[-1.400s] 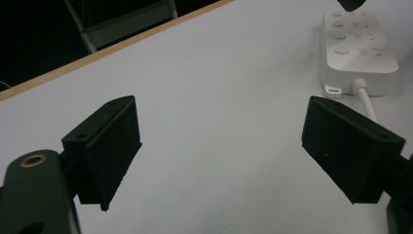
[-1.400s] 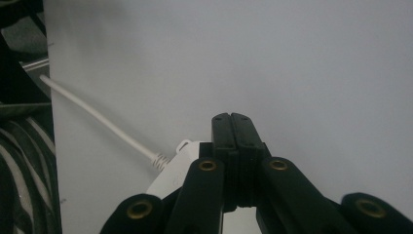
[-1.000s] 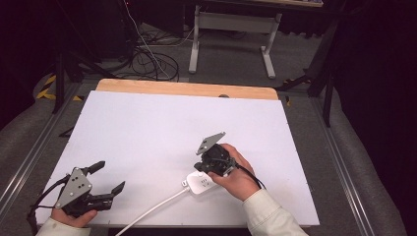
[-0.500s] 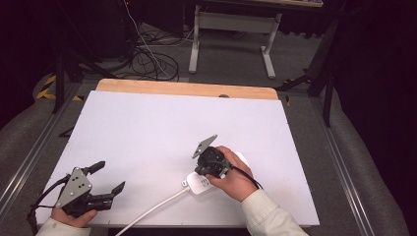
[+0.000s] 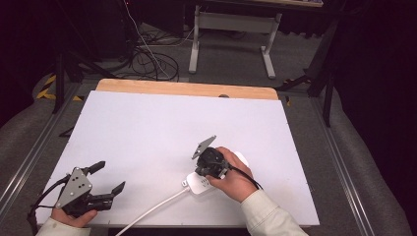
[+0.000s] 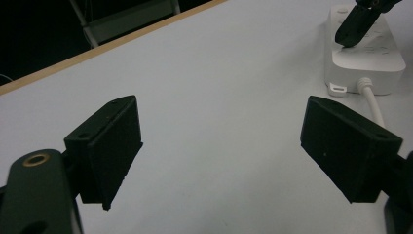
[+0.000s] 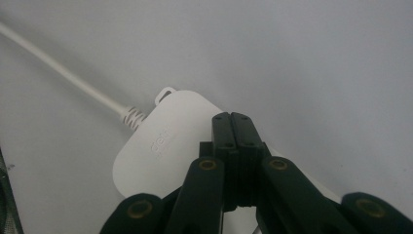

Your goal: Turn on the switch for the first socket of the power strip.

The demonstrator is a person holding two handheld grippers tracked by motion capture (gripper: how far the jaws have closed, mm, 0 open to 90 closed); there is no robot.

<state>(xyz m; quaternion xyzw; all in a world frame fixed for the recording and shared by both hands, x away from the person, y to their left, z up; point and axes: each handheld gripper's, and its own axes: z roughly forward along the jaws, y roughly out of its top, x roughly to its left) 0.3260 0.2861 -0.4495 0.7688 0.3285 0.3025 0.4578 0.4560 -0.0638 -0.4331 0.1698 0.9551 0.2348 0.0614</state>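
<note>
Right gripper (image 7: 231,117) jaws clenched, apparently touching power strip (image 7: 165,146); left gripper (image 6: 221,141) jaws released.

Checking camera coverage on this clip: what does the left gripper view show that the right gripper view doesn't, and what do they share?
Left gripper view alone: the left gripper with jaws wide apart, the table's wooden edge, and the right gripper's tip resting on the power strip. Right gripper view alone: its own jaws pressed together, and faint lettering on the strip's top. Both share the white strip, its cable and the white tabletop.
</note>
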